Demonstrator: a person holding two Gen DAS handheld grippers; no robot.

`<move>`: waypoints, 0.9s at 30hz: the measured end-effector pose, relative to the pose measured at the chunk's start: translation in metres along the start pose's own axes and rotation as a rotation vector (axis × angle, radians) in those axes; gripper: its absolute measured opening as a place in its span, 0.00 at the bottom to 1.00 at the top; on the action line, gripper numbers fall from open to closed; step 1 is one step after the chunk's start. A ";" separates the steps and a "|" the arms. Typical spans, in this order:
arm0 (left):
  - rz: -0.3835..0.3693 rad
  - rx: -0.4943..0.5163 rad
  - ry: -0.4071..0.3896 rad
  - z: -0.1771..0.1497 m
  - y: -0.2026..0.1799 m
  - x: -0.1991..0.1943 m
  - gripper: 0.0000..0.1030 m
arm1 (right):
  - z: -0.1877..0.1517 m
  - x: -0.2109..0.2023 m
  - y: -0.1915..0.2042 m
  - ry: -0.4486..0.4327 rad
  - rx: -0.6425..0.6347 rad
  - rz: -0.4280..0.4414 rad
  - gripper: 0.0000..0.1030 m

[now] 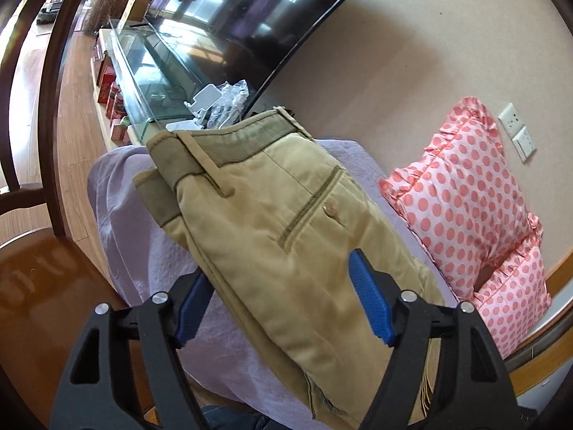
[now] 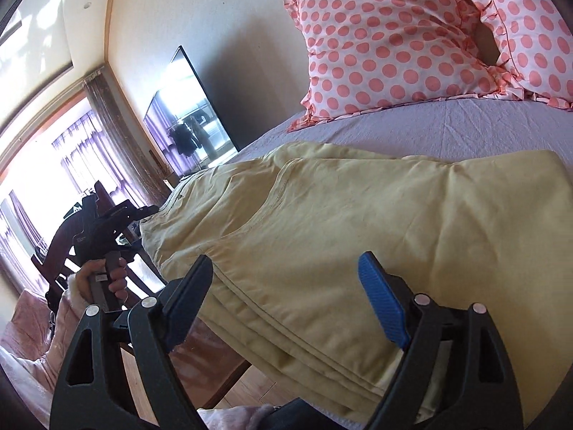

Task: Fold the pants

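The khaki pants [image 1: 286,222] lie on the bed [image 1: 125,215], legs apparently laid together, waistband at 12 o'clock. Left hand-held gripper [image 1: 283,308] and right hand-held gripper [image 2: 286,304] gape wide, empty, straddling the cloth's near edge. Next, probably: pinch and fold across.

We note daylight as sole source, entering through window [image 2: 43,179] at left of right wrist view; panes blown out to white. We see glare patches on television screen [image 1: 229,7] and on glossy wooden chair [image 1: 32,279]. We find soft shadow on wall [image 1: 394,53] beside screen. Pants [image 2: 358,222] evenly lit, slightly washed out. We record strong fisheye bending, dark vignette at corners of both views. Near fingers [image 1: 372,304] slightly soft; centre sharp.
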State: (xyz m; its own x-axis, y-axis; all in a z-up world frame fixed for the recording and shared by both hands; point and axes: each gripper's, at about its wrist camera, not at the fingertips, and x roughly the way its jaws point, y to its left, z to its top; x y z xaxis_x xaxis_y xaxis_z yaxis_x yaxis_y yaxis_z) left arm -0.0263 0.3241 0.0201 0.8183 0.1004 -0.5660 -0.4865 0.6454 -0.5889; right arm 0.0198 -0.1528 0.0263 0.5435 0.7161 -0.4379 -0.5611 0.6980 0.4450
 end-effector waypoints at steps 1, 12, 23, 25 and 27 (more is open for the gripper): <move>0.026 -0.022 -0.009 0.006 0.003 0.003 0.64 | 0.000 -0.004 -0.001 -0.008 -0.003 -0.008 0.85; -0.087 0.495 -0.197 -0.020 -0.166 -0.051 0.08 | 0.000 -0.089 -0.064 -0.208 0.139 -0.161 0.92; -0.555 1.110 0.279 -0.285 -0.325 -0.036 0.08 | -0.012 -0.172 -0.138 -0.374 0.475 -0.124 0.95; -0.549 1.097 0.320 -0.305 -0.321 -0.026 0.08 | -0.012 -0.173 -0.147 -0.342 0.513 -0.093 0.95; -0.541 1.112 0.233 -0.312 -0.321 -0.035 0.08 | -0.008 -0.169 -0.151 -0.307 0.517 -0.070 0.95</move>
State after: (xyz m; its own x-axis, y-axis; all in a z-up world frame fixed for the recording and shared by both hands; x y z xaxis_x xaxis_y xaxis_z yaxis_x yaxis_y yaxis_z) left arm 0.0055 -0.1223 0.0490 0.7034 -0.4384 -0.5594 0.5070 0.8611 -0.0373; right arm 0.0079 -0.3791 0.0268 0.7667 0.5831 -0.2688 -0.1830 0.5997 0.7790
